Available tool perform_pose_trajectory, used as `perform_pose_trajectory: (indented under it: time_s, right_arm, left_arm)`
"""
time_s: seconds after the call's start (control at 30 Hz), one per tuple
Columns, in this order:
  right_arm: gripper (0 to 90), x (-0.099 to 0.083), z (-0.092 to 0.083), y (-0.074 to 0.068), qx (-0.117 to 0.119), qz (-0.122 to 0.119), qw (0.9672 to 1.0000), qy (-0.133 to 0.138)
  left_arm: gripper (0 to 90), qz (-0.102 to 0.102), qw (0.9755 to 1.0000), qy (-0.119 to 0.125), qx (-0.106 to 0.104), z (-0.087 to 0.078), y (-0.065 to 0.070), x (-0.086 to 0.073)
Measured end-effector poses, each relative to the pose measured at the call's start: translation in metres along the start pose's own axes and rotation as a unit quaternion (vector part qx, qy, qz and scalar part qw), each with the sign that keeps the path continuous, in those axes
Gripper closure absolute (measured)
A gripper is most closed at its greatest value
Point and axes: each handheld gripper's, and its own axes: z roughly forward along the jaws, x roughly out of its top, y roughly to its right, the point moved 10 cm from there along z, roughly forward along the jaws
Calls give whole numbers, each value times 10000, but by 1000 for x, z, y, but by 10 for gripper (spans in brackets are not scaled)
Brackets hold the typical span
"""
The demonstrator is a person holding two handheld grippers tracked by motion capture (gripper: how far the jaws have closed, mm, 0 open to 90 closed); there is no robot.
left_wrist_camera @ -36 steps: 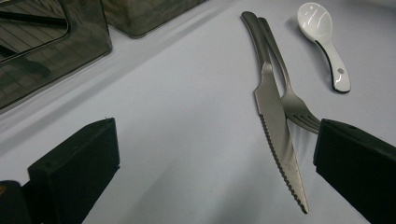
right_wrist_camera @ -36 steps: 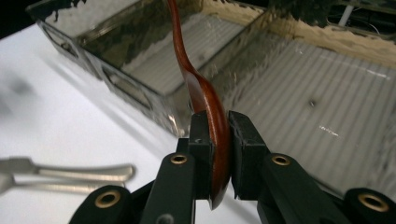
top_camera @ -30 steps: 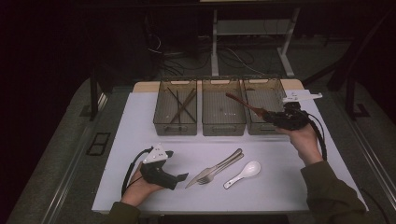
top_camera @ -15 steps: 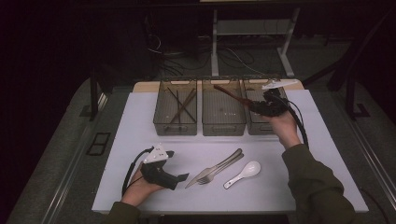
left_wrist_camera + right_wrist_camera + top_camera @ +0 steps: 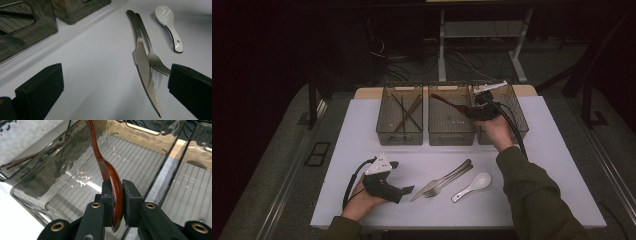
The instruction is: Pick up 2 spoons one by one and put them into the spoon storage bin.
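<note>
Wooden spoon [image 5: 110,173] clamped by its bowl in right hand-held gripper [image 5: 117,195], over middle bin [image 5: 62,195]

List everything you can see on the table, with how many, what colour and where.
bins: three, smoky clear, side by side at the table's far edge
chopsticks: dark brown, count unclear, in the left bin
wooden spoon: one, reddish brown, held over the middle bin
knife: one, silver, near centre of the table
fork: one, silver, lying against the knife
ceramic spoon: one, white, right of the fork
table: one, white
left gripper: black, open, resting near the knife
right gripper: black, shut on the wooden spoon
</note>
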Motion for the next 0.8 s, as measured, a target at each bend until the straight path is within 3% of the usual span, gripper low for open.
perform_pose_trajectory:
  time_s: [0.13,0.4,0.8]
  right_arm:
    - [787,-2,6,-5,-32,-44,9999,-87]
    - [618,-3,8,-8,10,-116,9999,-63]
    - [465,-3,-13,-6,287,-89,9994,180]
  left_arm:
    - [0,6,10000,2,-9,0,1,0]
    - [0,16,10000,-3,-14,0,1,0]
    - [0,5,10000,-7,-17,0,1,0]
